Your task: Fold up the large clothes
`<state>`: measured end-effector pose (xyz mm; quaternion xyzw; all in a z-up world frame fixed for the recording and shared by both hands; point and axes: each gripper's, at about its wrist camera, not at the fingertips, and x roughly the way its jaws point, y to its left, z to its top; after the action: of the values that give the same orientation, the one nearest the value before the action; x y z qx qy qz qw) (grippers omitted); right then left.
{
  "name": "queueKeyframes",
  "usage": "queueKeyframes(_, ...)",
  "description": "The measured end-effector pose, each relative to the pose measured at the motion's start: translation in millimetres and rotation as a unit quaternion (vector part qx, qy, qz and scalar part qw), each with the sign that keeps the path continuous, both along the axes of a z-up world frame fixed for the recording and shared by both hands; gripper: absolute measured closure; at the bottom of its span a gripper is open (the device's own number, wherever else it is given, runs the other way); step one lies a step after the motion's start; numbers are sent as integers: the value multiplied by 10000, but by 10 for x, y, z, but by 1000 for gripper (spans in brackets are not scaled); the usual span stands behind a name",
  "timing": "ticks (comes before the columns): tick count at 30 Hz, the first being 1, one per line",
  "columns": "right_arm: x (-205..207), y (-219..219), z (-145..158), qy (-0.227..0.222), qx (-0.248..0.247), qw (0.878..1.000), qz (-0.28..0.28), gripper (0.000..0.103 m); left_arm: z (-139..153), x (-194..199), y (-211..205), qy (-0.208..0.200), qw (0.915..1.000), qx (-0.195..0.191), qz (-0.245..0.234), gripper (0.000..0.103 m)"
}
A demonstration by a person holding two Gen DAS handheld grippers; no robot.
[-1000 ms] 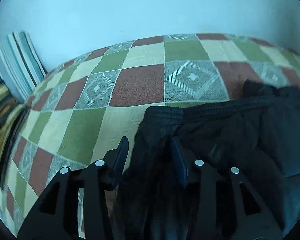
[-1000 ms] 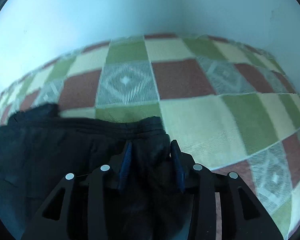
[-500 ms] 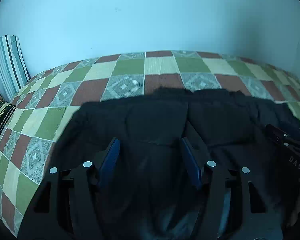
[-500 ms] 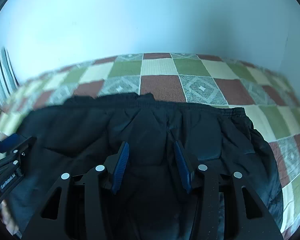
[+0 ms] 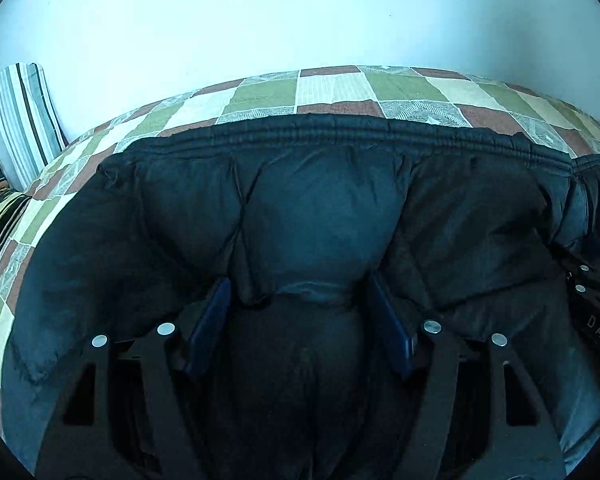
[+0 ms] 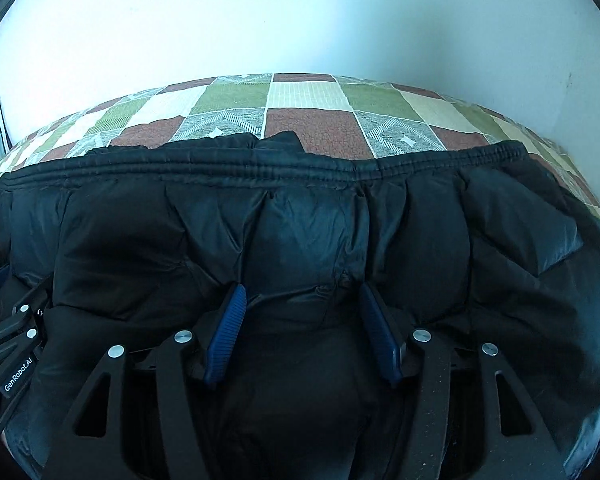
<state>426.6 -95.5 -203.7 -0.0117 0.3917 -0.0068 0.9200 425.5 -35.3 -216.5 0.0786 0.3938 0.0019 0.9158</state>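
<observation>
The black padded jacket (image 5: 316,216) of shiny quilted fabric lies spread across a bed covered by a checked blanket (image 5: 332,88) in green, cream, rust and grey squares, its gathered elastic hem (image 6: 260,168) running side to side along the far edge. It fills most of both wrist views, with the blanket showing only beyond the hem and at the sides. A pale wall rises behind the bed, and a striped cushion (image 5: 20,120) leans against it at the left. The left gripper (image 5: 300,296) and the right gripper (image 6: 300,304) sit side by side over the jacket. Both sets of jaws have just been opening and now stand spread, with puffy fabric bulging between the blue pads (image 6: 226,336) but not pinched.
</observation>
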Motion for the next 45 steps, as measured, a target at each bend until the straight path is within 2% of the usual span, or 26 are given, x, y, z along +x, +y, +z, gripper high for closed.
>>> queueKeyframes(20, 31, 35, -45, -44, -69, 10000, -42, 44, -84, 46, -1, 119, 9997, -201, -58, 34)
queueKeyframes(28, 34, 36, -8, -41, -86, 9999, -50, 44, -33, 36, 5, 148, 9996, -246, -87, 34)
queueKeyframes(31, 33, 42, 31, -19, -119, 9999, -52, 44, 25, 30, 41, 187, 9989, -399, -129, 32)
queueKeyframes(34, 22, 21, 114, 15, -76, 10000, -10, 40, 117, 25, 95, 326, 9971, -612, -317, 24)
queueKeyframes(36, -36, -9, 217, 44, 25, 9999, 106, 35, 211, -19, 177, 413, 9951, -748, -488, 21)
queueKeyframes(39, -215, -87, 382, -58, 121, 9997, 203, 31, 361, -163, 387, 375, 9949, -798, -500, 21)
queueKeyframes(41, -379, -219, 508, -205, 230, 9993, 199, 27, 469, -278, 588, 269, 9952, -845, -417, 20)
queueKeyframes(45, -655, -630, 670, -343, 352, 9988, 49, 25, 667, -595, 1211, 53, 9949, -1008, 28, 16)
